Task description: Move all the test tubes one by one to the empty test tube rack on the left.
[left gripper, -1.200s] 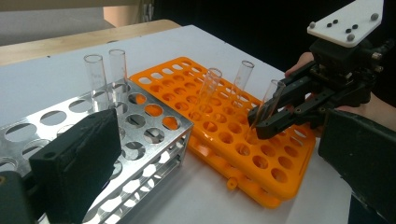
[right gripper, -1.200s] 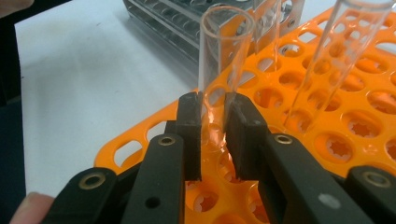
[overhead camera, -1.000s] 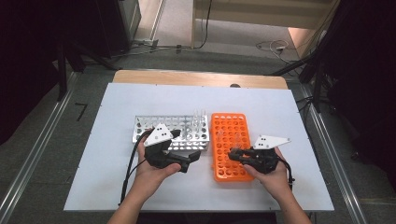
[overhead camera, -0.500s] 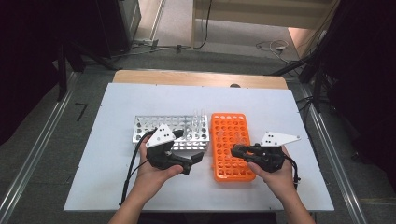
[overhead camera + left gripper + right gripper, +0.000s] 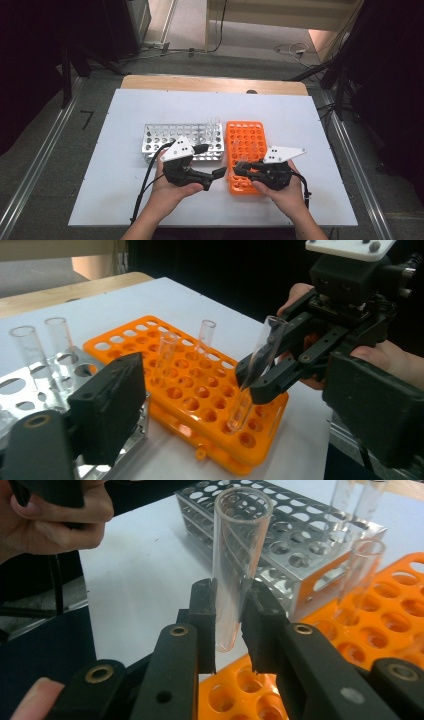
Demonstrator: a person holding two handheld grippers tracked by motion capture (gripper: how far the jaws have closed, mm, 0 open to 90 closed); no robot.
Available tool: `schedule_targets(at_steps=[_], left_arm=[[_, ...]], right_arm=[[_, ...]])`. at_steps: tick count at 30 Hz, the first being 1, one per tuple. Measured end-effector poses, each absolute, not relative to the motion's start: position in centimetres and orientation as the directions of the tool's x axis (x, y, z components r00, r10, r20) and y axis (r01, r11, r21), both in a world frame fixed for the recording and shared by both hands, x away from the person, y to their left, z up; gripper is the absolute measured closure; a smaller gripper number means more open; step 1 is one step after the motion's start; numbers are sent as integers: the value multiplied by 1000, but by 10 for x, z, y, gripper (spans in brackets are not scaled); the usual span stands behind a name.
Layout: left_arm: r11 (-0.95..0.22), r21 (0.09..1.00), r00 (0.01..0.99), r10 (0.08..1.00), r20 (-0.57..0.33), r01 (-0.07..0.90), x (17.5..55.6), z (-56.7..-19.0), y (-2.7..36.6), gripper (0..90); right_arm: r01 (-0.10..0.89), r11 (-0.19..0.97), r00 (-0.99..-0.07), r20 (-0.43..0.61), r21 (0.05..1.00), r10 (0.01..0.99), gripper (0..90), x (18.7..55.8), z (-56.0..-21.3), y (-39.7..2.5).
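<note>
Since a second ago you are keeping your right gripper point(image 5: 239, 171) over the near end of the orange rack point(image 5: 248, 145), though your hand has shifted slightly: it drifted to the right half a second back and is now sitting a little leftward again. Your left gripper point(image 5: 214, 162) is staying almost where it was, just in front of the metal rack point(image 5: 165, 137).

Your right gripper's jaws are clamping a clear glass test tube point(image 5: 235, 565) about its lower half. In the right gripper view the tube is standing nearly upright between the two black pads, open mouth up. From the left gripper view the same tube point(image 5: 254, 375) is leaning a little, with its rounded bottom reaching down to a hole in the near rows of the orange rack point(image 5: 200, 395); whether it is already seated in that hole cannot be told.

Your left gripper is standing with its jaws spread apart and gripping nothing, one jaw pointing toward the metal rack and the other toward the orange rack.

Two more empty tubes point(image 5: 165, 357) are standing upright in the orange rack's middle rows. Another pair of tubes point(image 5: 42, 355) is standing in the metal rack point(image 5: 20, 390) at its end beside the orange rack. Both racks are sitting side by side on the white table point(image 5: 150, 107), touching or nearly so.
</note>
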State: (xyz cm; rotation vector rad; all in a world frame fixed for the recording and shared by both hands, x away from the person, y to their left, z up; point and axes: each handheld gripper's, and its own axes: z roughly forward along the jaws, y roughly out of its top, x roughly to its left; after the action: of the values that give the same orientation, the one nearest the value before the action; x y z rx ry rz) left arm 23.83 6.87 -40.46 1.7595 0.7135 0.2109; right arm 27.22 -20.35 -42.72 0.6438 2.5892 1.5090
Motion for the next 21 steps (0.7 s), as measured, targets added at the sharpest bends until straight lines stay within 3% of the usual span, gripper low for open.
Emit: schedule_targets(at_steps=[21], left_arm=[[-199,926,833,524,-178,322,229,-409,47,545]], right_arm=[[290,463,-935,144,837,324,740,261,-431,-176]])
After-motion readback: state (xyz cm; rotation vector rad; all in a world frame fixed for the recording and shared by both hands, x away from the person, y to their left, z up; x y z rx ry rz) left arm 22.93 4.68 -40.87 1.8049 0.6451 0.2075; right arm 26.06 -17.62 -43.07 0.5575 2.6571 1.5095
